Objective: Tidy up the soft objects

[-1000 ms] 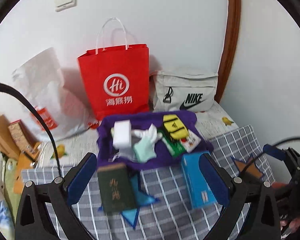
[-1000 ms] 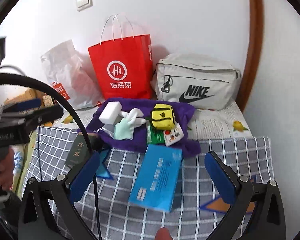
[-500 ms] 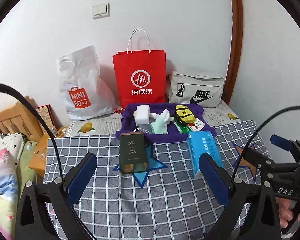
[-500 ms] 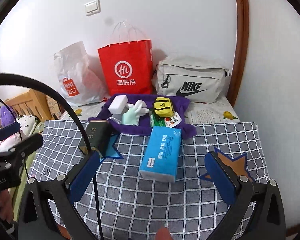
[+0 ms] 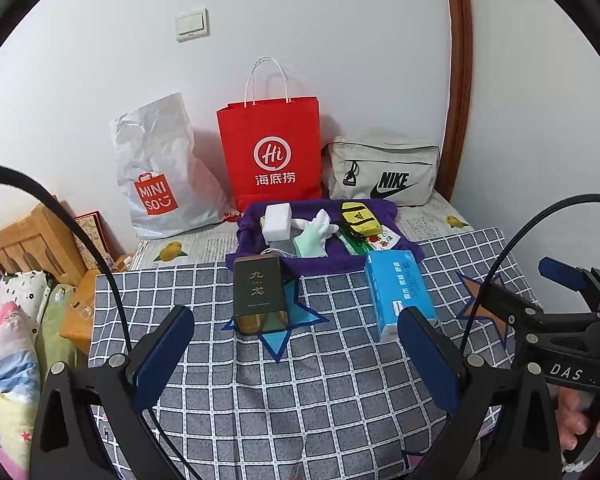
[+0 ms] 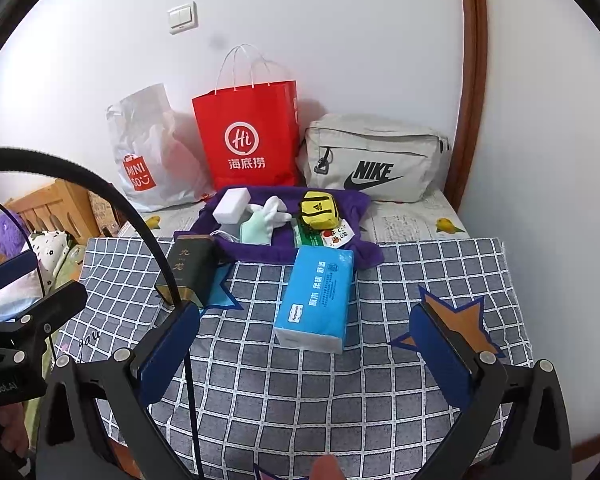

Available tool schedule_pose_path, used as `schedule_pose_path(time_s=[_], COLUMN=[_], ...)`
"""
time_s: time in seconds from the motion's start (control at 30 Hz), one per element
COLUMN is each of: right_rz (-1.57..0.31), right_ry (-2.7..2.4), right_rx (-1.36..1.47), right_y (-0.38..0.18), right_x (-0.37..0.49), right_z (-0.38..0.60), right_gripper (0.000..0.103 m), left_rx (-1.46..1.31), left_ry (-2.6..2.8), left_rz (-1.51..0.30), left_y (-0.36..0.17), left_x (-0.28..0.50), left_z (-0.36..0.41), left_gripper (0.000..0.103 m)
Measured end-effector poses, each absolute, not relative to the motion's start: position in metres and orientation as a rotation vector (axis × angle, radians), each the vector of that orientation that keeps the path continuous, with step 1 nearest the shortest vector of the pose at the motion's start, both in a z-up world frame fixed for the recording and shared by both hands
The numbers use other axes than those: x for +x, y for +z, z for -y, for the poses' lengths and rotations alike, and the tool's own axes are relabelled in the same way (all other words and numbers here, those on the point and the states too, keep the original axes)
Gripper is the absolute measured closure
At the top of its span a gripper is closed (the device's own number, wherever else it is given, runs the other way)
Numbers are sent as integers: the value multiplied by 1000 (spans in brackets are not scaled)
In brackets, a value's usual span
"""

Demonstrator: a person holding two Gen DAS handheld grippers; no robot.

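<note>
— Tissue pack [image 6: 315, 295], the blue one, lies flat on the checked cloth [image 6: 340, 392] over the surface, its far end touching the purple cloth [image 6: 364, 254]. Chinese print runs along it; too small for me to read.

— And beside it?

— Left of the tissue pack, a dark box [image 5: 260, 292] with two gold Chinese characters sits on a blue star [image 5: 278, 338]. Behind the pack, on the purple cloth, are a yellow Adidas pouch [image 6: 318, 214], a white block [image 6: 231, 200] and pale gloves [image 6: 260, 224].

— Against the wall?

— Beyond the pack, a red "Hi" bag [image 6: 246, 140], a white MINISO bag [image 5: 156, 172] and a grey NIKE bag [image 6: 374, 160].

— The tongs?

— Left tongs [image 5: 296, 354] and right tongs [image 6: 308, 350] both hang spread wide, empty, near side of the pack. The right tool reads "DAS".
</note>
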State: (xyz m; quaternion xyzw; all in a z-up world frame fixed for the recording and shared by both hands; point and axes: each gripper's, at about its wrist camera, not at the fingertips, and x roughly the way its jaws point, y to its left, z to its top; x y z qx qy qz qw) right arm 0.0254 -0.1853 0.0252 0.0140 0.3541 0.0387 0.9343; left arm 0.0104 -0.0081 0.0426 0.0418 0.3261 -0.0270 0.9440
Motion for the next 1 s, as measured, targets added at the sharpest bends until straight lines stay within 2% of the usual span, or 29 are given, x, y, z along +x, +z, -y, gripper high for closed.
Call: schedule_pose_path(time_s=[1.0], right_rz=[-712], right_ry=[85], right_rx=[14], right_y=[31], right_x=[20], right_z=[181], right_gripper=[0], left_rx=[61], left_ry=[-48], left_rz=[-672], left_y=[44], left_x=[8], left_z=[4], left_gripper=[0])
